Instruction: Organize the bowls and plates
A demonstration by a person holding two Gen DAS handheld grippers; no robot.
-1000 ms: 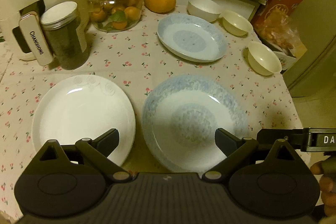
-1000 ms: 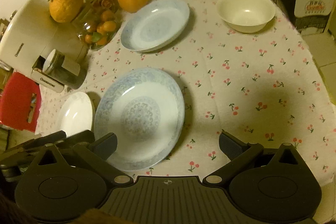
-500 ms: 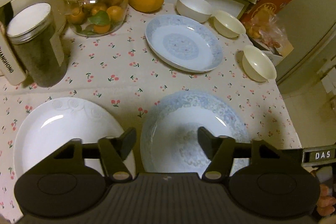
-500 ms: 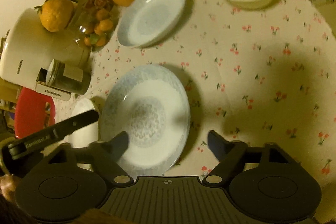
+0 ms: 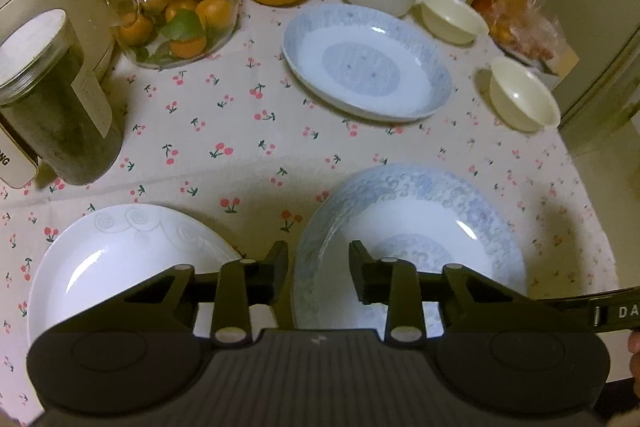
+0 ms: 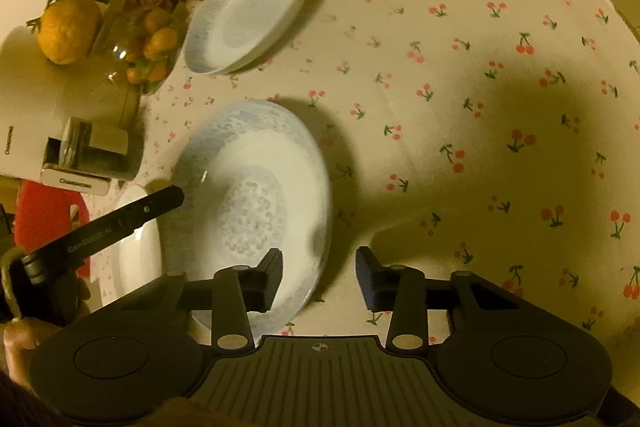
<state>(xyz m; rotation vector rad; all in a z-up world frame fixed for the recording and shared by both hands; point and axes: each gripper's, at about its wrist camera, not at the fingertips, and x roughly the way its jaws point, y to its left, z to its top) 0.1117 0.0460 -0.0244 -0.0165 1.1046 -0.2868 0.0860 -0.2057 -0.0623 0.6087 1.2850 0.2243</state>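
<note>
Fingers [image 5: 276,271] closing – astride plate rim [image 5: 316,227]

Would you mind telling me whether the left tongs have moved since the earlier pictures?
Yes. The left tongs have come forward and down, now straddling the near blue plate's left rim, jaws closing.

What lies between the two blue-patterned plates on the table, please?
Only bare cherry-print tablecloth separates the near blue plate from the far blue plate, shown in both wrist views.
</note>
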